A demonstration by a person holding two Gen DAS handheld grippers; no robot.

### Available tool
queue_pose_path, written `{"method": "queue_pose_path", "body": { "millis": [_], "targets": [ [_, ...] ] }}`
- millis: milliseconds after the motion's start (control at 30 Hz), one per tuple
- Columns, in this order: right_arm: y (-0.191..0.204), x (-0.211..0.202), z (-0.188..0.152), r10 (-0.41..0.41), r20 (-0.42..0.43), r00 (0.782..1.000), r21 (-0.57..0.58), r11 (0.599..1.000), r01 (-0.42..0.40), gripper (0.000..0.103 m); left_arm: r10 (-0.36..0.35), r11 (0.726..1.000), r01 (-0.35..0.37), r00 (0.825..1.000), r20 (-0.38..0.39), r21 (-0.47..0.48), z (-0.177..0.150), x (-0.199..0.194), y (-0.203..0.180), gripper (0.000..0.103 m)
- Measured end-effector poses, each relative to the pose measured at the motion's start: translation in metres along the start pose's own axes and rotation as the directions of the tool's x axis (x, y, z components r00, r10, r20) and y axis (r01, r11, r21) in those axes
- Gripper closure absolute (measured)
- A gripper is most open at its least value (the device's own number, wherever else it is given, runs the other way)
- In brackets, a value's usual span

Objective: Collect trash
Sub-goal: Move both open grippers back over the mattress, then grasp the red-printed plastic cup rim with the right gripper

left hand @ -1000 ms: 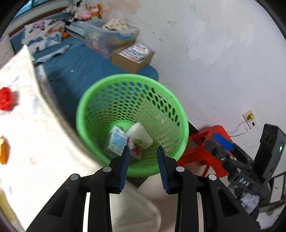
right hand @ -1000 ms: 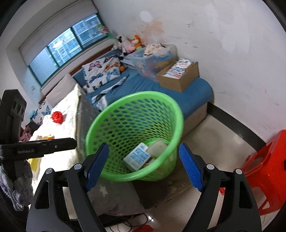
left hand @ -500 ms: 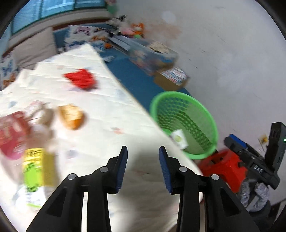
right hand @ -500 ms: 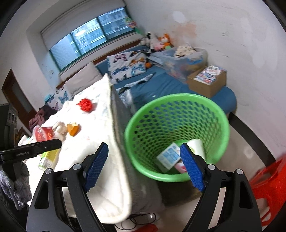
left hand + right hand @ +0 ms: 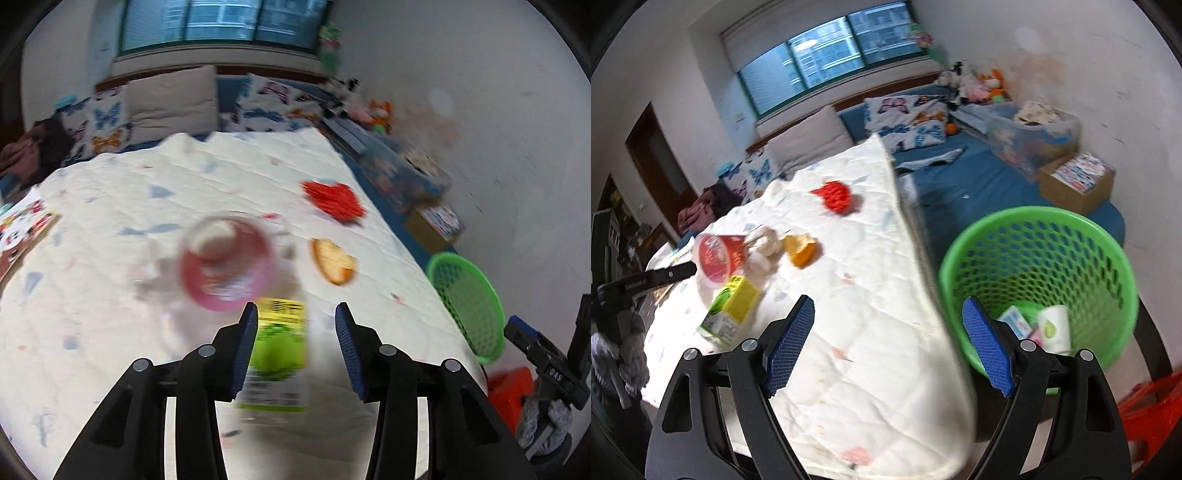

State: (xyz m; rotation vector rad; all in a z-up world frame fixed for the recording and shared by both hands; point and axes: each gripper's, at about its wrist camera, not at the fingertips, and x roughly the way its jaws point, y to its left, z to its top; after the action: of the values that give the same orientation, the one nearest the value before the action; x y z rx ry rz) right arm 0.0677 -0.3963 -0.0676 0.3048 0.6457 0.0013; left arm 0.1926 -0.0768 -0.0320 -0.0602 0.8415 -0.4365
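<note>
I kept the green mesh wastebasket (image 5: 1039, 284) on the floor just beside the quilt-covered table (image 5: 871, 332), so each piece of trash had only a short trip over the edge.

My left hand-held gripper (image 5: 295, 328) hung over the table with its jaws partly apart; they had just been opening, and nothing was pressed between the pads. It pointed down at the green-and-yellow drink carton (image 5: 277, 354), which I judged to be my next pick.

My right hand-held gripper (image 5: 888, 332) stood wide and empty, straddling the table edge nearest the wastebasket.

Counting what lay on the table, all well away from the wastebasket:
- one drink carton
- one red paper bowl (image 5: 718, 258) on its side, just beyond the carton
- one crumpled white wad (image 5: 764, 240) touching the bowl
- one orange peel-like scrap (image 5: 801, 249)
- one red mesh ball (image 5: 834, 195), farthest up the table

In the wastebasket I could make out one white cup (image 5: 1054, 326) and one blue-and-white carton (image 5: 1014, 319); a pinkish scrap between them was too hidden to name.
</note>
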Motion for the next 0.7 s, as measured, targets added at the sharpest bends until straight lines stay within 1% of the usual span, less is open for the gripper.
{"method": "queue_pose_path", "body": {
  "millis": [200,367,567,700],
  "targets": [
    [0.048,0.025,0.006,0.071,-0.032,0.997,-0.081,0.994,-0.074,0.021,0.047,0.996,-0.044,0.998,0.038,-0.078,0.001,-0.022,0.046,0.061],
    [0.096,0.052,0.011,0.123,-0.061,0.991,-0.155,0.979,-0.131,0.022,0.083,0.989,-0.078,0.996,0.033,-0.125,-0.005,-0.030,0.078,0.061],
    [0.146,0.083,0.020,0.168,-0.099,0.981,-0.227,0.956,-0.187,0.030,0.099,0.982,-0.095,0.995,0.021,-0.166,-0.014,-0.033,0.103,0.061],
    [0.170,0.111,0.026,0.174,-0.127,0.977,-0.256,0.945,-0.201,0.038,0.103,0.977,-0.099,0.995,0.015,-0.189,-0.021,-0.035,0.115,0.061]
  ]
}}
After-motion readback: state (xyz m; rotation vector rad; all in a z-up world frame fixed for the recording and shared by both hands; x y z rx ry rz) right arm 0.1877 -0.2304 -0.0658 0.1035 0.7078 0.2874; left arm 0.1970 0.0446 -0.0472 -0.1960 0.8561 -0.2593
